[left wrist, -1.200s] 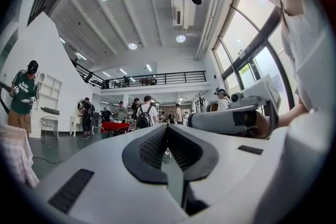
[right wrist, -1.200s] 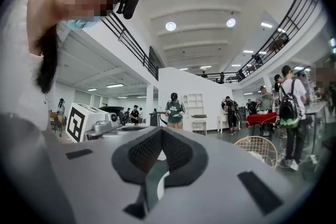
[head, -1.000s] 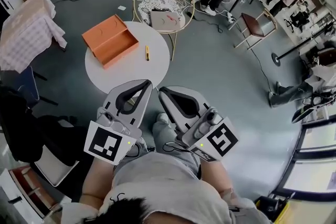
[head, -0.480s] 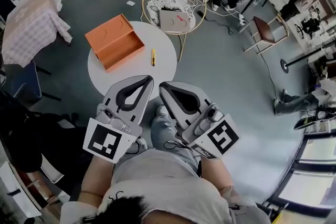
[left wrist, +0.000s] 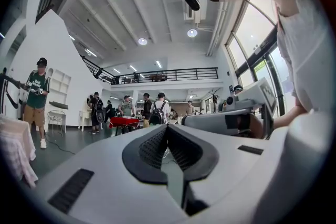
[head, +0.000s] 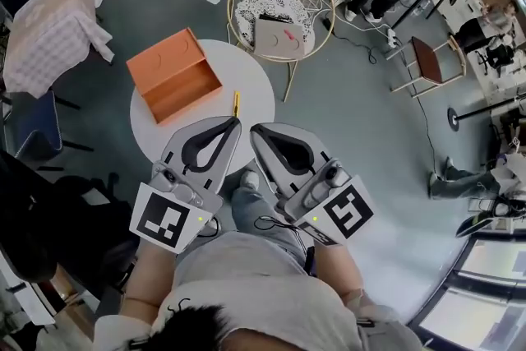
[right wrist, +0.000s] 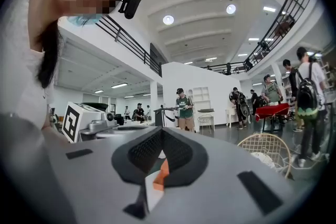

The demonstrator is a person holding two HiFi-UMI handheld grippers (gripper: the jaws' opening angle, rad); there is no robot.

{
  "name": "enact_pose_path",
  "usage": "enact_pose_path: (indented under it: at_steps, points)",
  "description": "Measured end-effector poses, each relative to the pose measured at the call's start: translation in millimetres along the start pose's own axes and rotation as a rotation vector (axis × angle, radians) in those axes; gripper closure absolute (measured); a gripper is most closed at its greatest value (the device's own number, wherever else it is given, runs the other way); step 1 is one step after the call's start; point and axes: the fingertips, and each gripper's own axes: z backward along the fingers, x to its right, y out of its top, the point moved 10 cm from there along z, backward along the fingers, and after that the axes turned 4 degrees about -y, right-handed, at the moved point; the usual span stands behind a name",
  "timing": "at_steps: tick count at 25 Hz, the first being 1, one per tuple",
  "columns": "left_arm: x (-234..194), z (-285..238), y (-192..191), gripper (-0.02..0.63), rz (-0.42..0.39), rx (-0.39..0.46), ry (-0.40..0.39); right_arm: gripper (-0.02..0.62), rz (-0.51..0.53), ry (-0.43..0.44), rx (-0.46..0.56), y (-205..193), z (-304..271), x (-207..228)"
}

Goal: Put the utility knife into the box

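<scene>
In the head view an open orange box (head: 174, 76) sits on the left part of a small round white table (head: 259, 94). A slim yellow utility knife (head: 236, 103) lies on the table to the right of the box. My left gripper (head: 232, 122) is shut and empty, its tip just short of the knife. My right gripper (head: 256, 131) is beside it at the table's near edge, also shut and empty. In the left gripper view the left gripper (left wrist: 167, 126) points up at the hall. Below the right gripper (right wrist: 160, 129), a sliver of the orange box (right wrist: 164, 167) shows through the opening between the jaws.
A gold wire chair (head: 281, 2) with a cushion stands just beyond the table. A table under a pink checked cloth (head: 51, 27) is at the far left and a brown chair (head: 427, 62) at the right. Cables lie on the grey floor, and people stand around the hall.
The table, box and knife have drawn closer to both grippers; the left gripper's tip now almost reaches the knife. Both grippers stay shut and empty.
</scene>
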Motion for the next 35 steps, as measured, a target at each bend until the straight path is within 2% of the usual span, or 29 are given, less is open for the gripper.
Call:
enact_pose_path:
  at_steps: [5, 15, 20, 24, 28, 33, 35]
  points:
    - [-8.7, -29.4, -4.8, 0.595, 0.003, -0.027, 0.047, 0.588, -0.003, 0.035, -0.015, -0.8, -11.9, 38.5]
    - [-35.9, -80.1, -33.6, 0.595, 0.087, -0.093, 0.131, 0.588, -0.033, 0.106, -0.045, -11.5, -38.4, 107.0]
    - [-47.7, -100.6, -53.8, 0.595, 0.096, -0.131, 0.171, 0.588, -0.053, 0.139, -0.058, -21.1, -49.0, 130.8]
    - [-58.1, -115.6, -77.1, 0.595, 0.118, -0.190, 0.207, 0.588, -0.074, 0.156, -0.070, -32.2, -57.2, 146.7]
    - [-70.7, -127.9, -105.3, 0.594, 0.187, -0.259, 0.251, 0.588, -0.101, 0.171, -0.078, -39.4, -65.6, 162.7]
    - [-85.1, -141.4, -152.5, 0.591, 0.252, -0.382, 0.277, 0.588, -0.139, 0.171, -0.096, -54.1, -72.8, 179.9]
    - [-89.1, -147.2, -170.9, 0.567, 0.265, -0.430, 0.284, 0.588, -0.150, 0.167, -0.105, -60.4, -74.0, 187.1]
